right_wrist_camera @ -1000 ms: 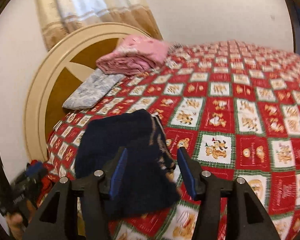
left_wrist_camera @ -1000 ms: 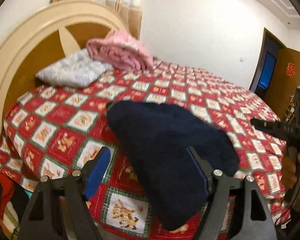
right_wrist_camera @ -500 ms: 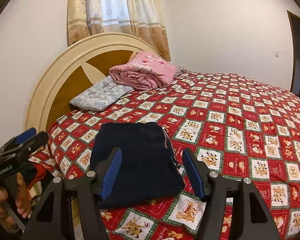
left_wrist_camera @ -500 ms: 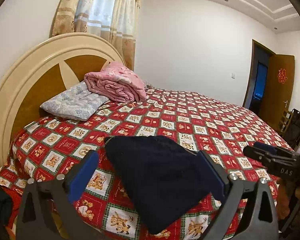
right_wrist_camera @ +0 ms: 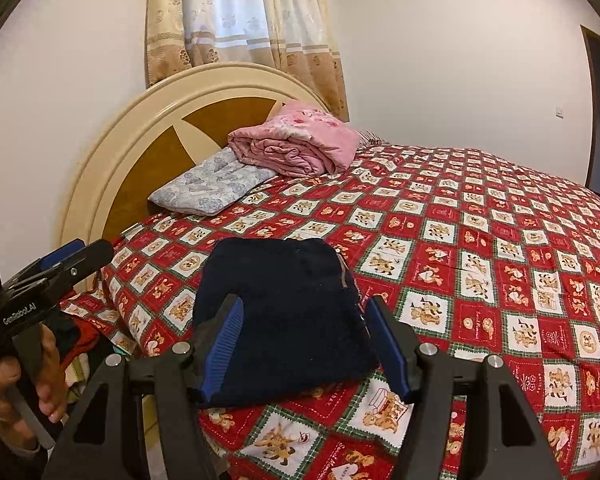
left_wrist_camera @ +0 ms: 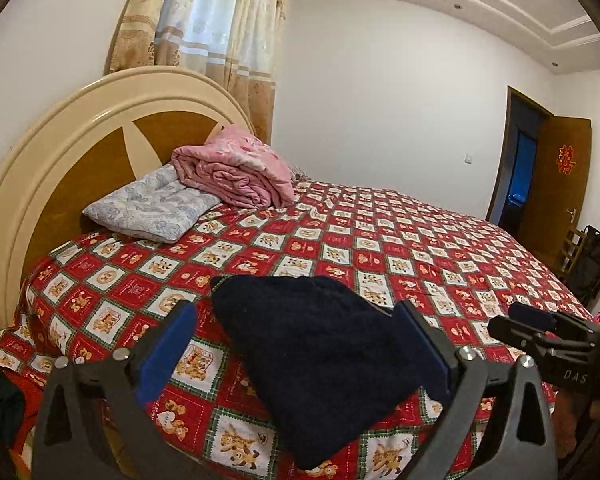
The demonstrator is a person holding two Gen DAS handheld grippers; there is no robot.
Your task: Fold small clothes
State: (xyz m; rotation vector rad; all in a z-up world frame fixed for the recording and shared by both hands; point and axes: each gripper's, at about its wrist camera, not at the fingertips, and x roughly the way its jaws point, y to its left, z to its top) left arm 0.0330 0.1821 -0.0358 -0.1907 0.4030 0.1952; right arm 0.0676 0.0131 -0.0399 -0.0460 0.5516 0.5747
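A dark navy folded garment [left_wrist_camera: 320,356] lies flat on the red patterned bedspread [left_wrist_camera: 380,248] near the bed's front corner; it also shows in the right wrist view [right_wrist_camera: 284,312]. My left gripper [left_wrist_camera: 300,352] is open and empty, held back above the garment's near edge. My right gripper [right_wrist_camera: 306,344] is open and empty, also held back over the garment's near edge. Each gripper shows in the other's view: the right one [left_wrist_camera: 540,332] at the right edge, the left one [right_wrist_camera: 56,260] at the left edge.
A grey-white pillow [left_wrist_camera: 152,208] and a folded pink blanket [left_wrist_camera: 236,172] lie by the round headboard [left_wrist_camera: 60,152]. Red and dark clothes [right_wrist_camera: 80,336] sit low beside the bed at the left. A door [left_wrist_camera: 556,188] stands open at the far right.
Both grippers have pulled back and up from the navy garment, which lies still on the bed. Both stay open.
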